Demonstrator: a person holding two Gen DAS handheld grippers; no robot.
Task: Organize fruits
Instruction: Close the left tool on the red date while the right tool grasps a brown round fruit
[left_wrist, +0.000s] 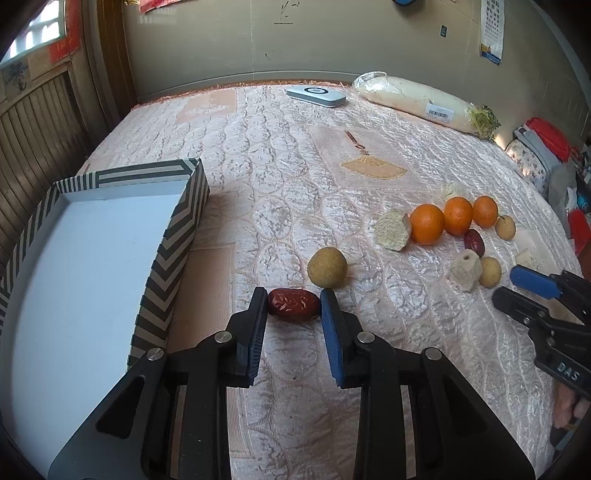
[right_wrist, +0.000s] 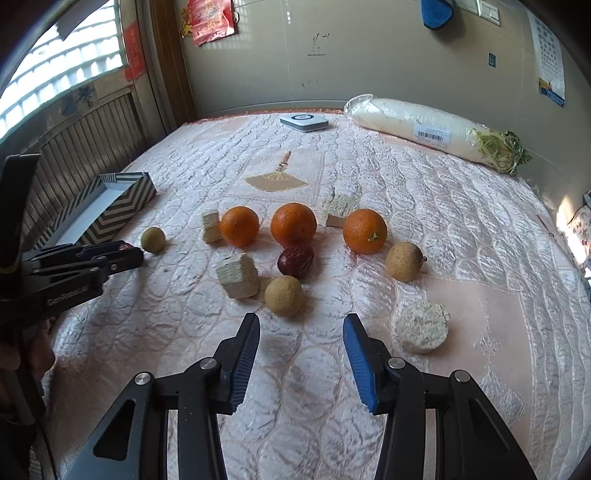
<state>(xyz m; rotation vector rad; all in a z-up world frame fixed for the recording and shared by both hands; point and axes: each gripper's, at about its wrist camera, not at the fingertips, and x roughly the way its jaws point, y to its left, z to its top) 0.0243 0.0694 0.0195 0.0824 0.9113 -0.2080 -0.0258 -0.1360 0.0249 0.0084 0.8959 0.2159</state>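
Observation:
My left gripper is shut on a red date that lies on the quilted bed cover, just right of the striped box with a white inside. A tan longan sits right behind the date. Three oranges stand in a row, with a second red date and two more longans near them. My right gripper is open and empty, just in front of the nearest longan. It also shows in the left wrist view.
Several pale crumbly food chunks lie among the fruit, and a round one lies right of my right gripper. A wrapped white radish and a white flat device lie at the far edge by the wall.

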